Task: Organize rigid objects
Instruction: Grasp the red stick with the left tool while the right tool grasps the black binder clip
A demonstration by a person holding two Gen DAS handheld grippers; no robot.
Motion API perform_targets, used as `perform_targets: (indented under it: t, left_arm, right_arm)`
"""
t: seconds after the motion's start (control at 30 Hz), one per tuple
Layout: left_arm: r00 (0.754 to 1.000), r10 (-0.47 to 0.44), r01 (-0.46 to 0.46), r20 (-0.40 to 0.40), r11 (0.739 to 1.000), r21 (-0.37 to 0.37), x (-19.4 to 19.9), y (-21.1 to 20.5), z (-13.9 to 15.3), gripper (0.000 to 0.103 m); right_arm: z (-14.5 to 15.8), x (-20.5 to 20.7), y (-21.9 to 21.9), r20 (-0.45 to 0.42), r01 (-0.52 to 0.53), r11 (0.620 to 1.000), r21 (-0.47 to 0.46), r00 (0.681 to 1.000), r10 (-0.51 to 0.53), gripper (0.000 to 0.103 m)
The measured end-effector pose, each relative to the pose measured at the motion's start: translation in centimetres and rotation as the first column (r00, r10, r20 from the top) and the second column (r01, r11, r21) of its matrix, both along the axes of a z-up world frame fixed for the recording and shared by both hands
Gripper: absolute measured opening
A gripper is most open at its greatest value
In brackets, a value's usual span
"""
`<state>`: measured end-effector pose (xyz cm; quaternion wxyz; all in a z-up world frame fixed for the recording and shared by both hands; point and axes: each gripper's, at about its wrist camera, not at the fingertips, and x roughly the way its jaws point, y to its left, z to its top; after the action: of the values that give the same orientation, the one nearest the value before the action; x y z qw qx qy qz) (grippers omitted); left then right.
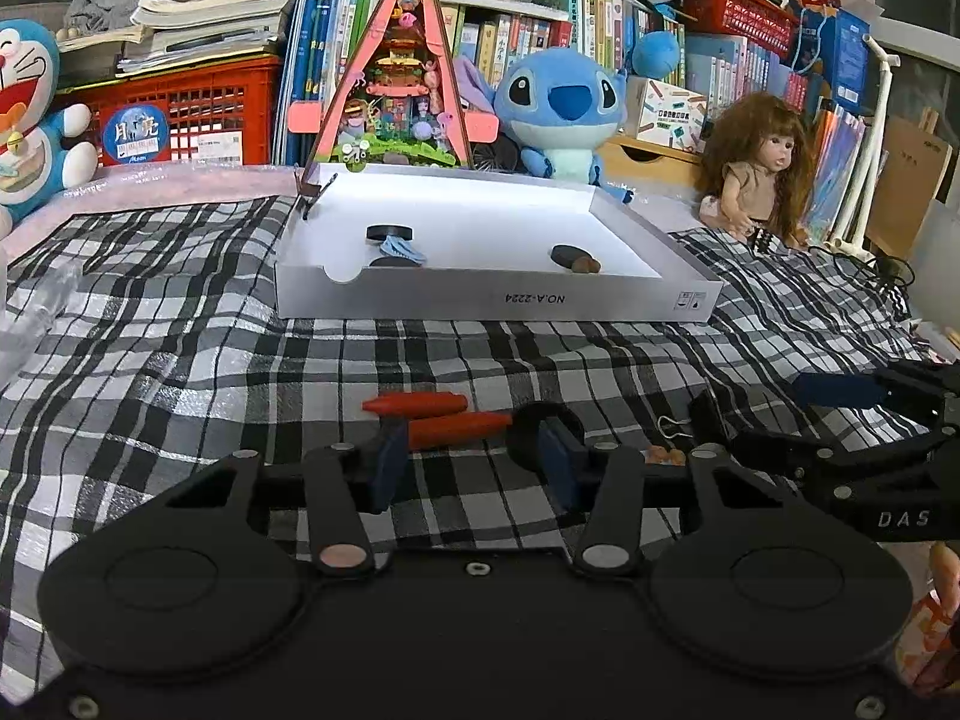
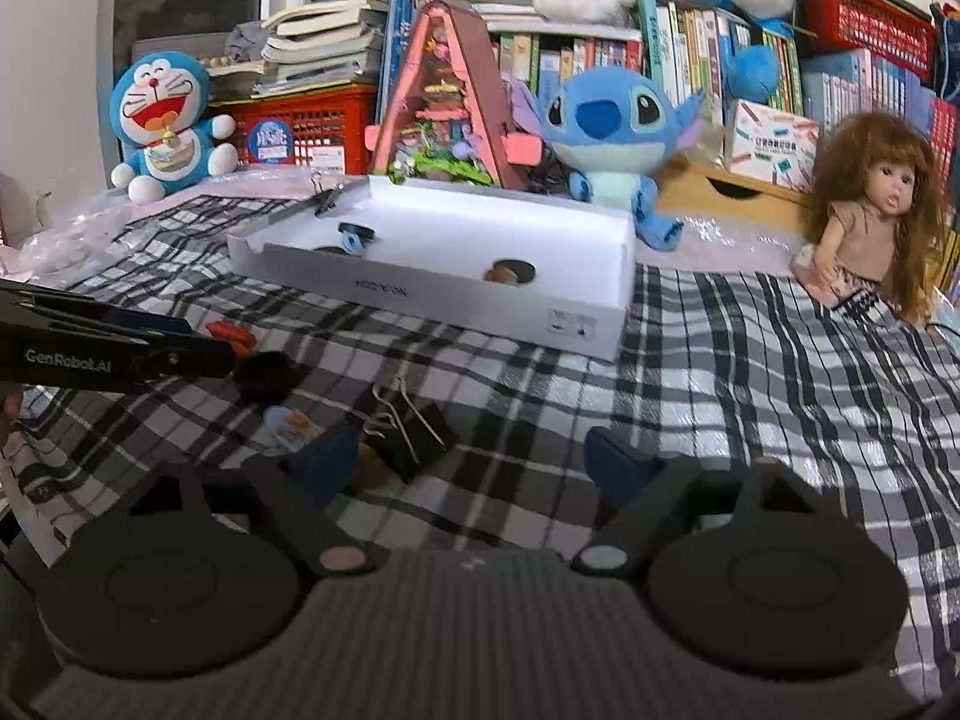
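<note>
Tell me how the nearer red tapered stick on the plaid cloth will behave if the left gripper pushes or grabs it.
The nearer red tapered stick looks round and smooth, so it probably rolls when nudged. It seems rigid, likely light. Its taper may let it slip from the open left gripper.

A woven plaid cloth (image 1: 180,324), black, white and grey, matt and slightly wrinkled, covers the lower half of both views. On it at upper centre sits a shallow white cardboard box lid (image 1: 480,300) with a smooth, faintly satin finish. Two red crayon-like sticks (image 1: 456,429) at centre look waxy and smooth. The binder clip (image 2: 414,432) in the right wrist view has a black painted body and shiny wire handles. The left gripper (image 1: 474,462) is matt black plastic with bright metal pivot pins and dull blue pads (image 1: 390,462). Behind, the Stitch plush (image 1: 561,108) is fuzzy fabric, and the crate (image 1: 198,114) at upper left is glossy red plastic.
</note>
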<state>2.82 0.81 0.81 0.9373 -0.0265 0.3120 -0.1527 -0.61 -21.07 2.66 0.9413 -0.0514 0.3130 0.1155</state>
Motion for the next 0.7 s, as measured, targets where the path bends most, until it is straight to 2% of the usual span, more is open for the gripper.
perform_targets:
  t: [0.13, 0.27, 0.4, 0.57, 0.7]
  left_arm:
    - [1.0, 0.009, -0.009, -0.005, 1.0, 0.012, 0.2, 0.0, -0.1, 0.044]
    - [0.999, 0.033, -0.033, -0.011, 0.998, 0.06, 0.5, 0.2, -0.5, 0.044]
    - [0.999, 0.04, -0.039, -0.013, 0.996, 0.079, 0.7, 0.5, -0.7, 0.044]
    - [0.995, 0.094, -0.092, -0.015, 0.992, 0.092, 1.2, 1.3, -0.8, 0.044]
    - [0.99, 0.141, -0.138, -0.02, 0.985, 0.101, 1.6, 2.1, -0.7, 0.044]
  right_arm:
    - [-0.2, -0.2, 0.3, 0.011, -0.032, 0.997, -0.067, 0.999, 0.033, 0.08]
    - [-0.6, -0.3, 0.8, 0.014, -0.062, 0.989, -0.135, 0.998, 0.065, 0.08]
    - [-0.9, 0.2, 1.1, 0.002, -0.073, 0.988, -0.134, 0.997, 0.074, 0.078]
    - [-1.1, 0.8, 1.5, -0.01, -0.086, 0.991, -0.106, 0.996, 0.085, 0.066]
    - [-1.1, 0.9, 2.0, -0.009, -0.096, 0.99, -0.107, 0.995, 0.096, 0.061]
